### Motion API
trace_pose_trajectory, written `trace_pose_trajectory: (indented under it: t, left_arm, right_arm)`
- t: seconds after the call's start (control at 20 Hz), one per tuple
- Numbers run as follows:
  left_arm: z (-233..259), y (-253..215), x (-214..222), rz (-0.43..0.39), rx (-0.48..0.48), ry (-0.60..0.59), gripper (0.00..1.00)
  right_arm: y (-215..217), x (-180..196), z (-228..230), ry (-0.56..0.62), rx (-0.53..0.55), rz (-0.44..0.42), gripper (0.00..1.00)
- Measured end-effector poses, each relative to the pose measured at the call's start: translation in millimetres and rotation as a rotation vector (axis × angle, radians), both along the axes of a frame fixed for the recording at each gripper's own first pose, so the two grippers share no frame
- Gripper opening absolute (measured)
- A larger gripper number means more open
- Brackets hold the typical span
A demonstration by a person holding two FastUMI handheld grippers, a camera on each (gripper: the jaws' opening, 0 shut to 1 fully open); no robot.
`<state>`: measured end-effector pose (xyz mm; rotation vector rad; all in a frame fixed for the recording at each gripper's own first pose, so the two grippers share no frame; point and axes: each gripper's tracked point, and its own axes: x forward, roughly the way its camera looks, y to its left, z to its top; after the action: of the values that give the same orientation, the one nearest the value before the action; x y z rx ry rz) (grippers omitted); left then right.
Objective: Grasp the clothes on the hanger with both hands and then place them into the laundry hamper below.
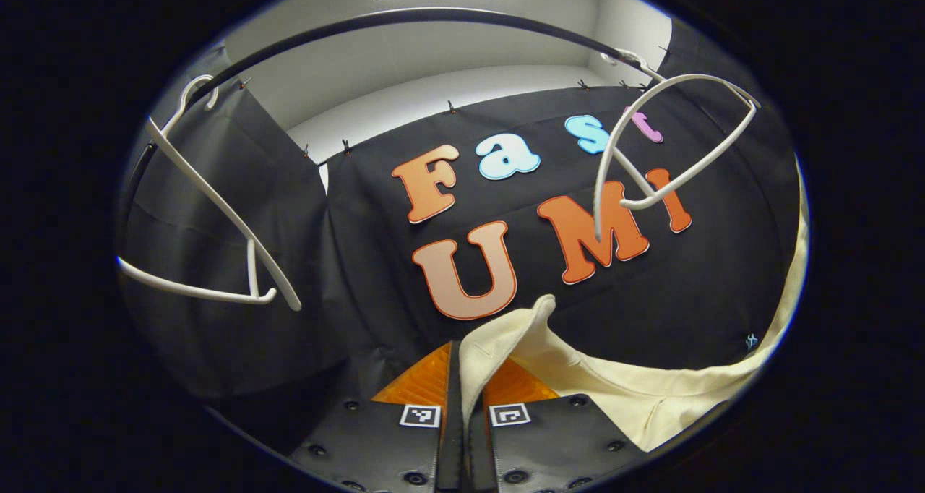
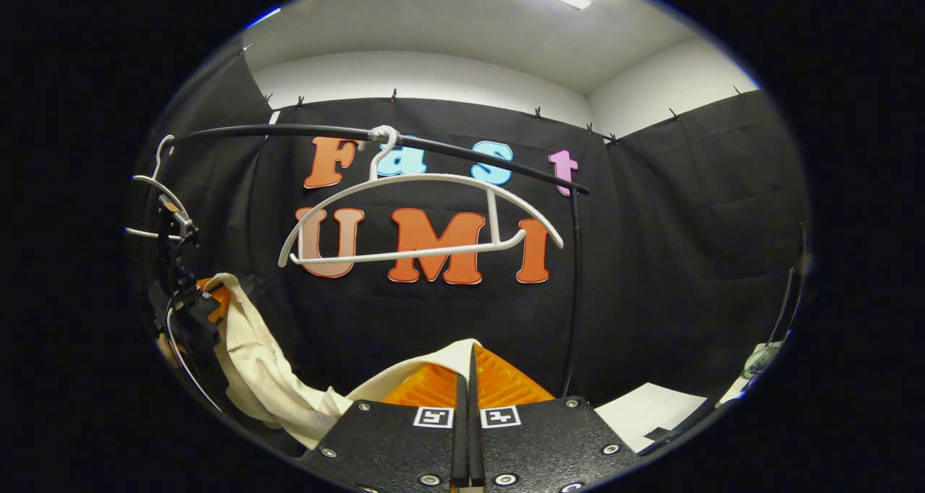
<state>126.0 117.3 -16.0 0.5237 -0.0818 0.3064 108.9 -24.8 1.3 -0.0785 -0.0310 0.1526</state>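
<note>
A cream garment (image 1: 629,384) hangs stretched between my two grippers, off its hanger. In the left gripper view my left gripper (image 1: 466,366) is shut on one edge of the cloth, which trails away to the right. In the right gripper view my right gripper (image 2: 470,366) is shut on the other edge, and the garment (image 2: 253,363) sags leftward to the left gripper (image 2: 199,301) far off at the left. A bare white hanger (image 2: 423,222) hangs from the black rail (image 2: 448,146) above. The same hanger (image 1: 672,153) swings tilted at the upper right in the left gripper view.
A second bare white hanger (image 1: 217,225) hangs on the rail (image 1: 433,19) at the left. A rail upright (image 2: 574,283) stands just right of centre. A white surface (image 2: 650,413) lies low at the right.
</note>
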Motion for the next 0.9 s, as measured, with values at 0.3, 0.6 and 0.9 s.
trace_pose_trajectory:
  t: [0.3,0.6,0.9]
  left_arm:
    - [-2,-49,-28,-0.130,-0.071,0.046,0.11]
    - [-16,-88,-41,-0.246,-0.268,0.116,0.11]
    - [-41,-136,-64,-0.414,-0.453,0.197,0.12]
  right_arm:
    - [38,-12,-22,0.057,0.017,0.063,0.00]
    - [68,-27,-29,0.080,0.051,0.097,0.00]
    - [78,-40,-58,0.133,0.072,0.089,0.00]
